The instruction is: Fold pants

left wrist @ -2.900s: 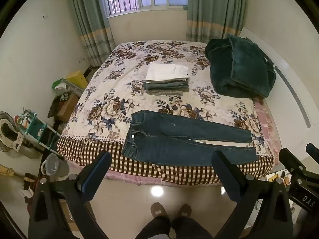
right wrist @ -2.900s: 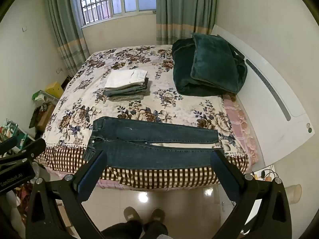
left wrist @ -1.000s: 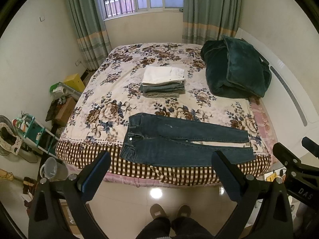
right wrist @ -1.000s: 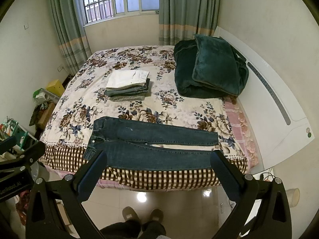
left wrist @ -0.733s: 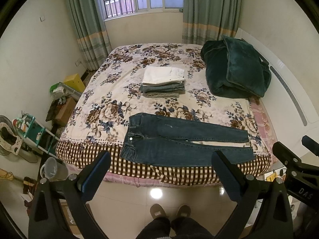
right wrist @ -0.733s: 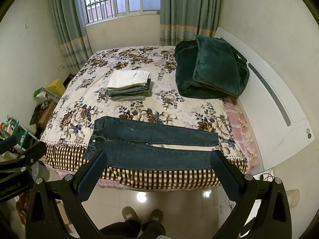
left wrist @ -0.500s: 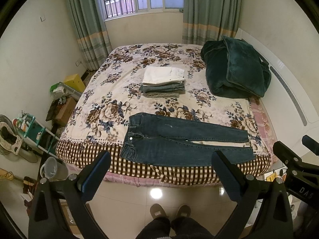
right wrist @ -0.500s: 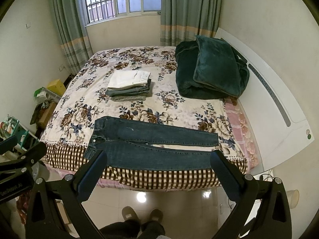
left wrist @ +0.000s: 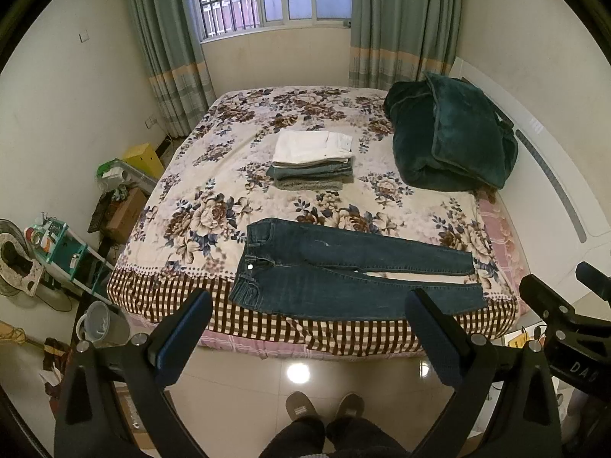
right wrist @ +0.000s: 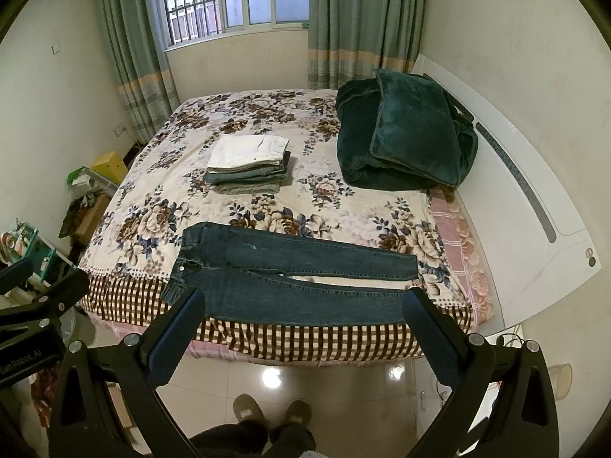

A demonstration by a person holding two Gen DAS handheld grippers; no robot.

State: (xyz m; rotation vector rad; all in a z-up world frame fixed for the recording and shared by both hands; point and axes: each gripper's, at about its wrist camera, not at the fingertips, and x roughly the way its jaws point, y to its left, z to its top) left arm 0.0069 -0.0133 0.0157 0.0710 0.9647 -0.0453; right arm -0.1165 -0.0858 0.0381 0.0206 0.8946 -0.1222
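left gripper (left wrist: 307, 322): jaws wide apart, empty | right gripper (right wrist: 303, 322): jaws wide apart, empty | blue jeans (left wrist: 343, 273): flat on bed edge (left wrist: 191, 307), ahead between both grippers' fingers, untouched | folded clothes stack (left wrist: 311, 160): farther ahead

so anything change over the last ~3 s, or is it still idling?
Barely. Both cameras drifted slightly, so the bed sits a touch differently in frame; nothing was gripped or released. The jeans lie flat and unfolded along the near edge, the folded stack and green blanket are unmoved, and the left gripper and right gripper have stayed open, short of the bed.
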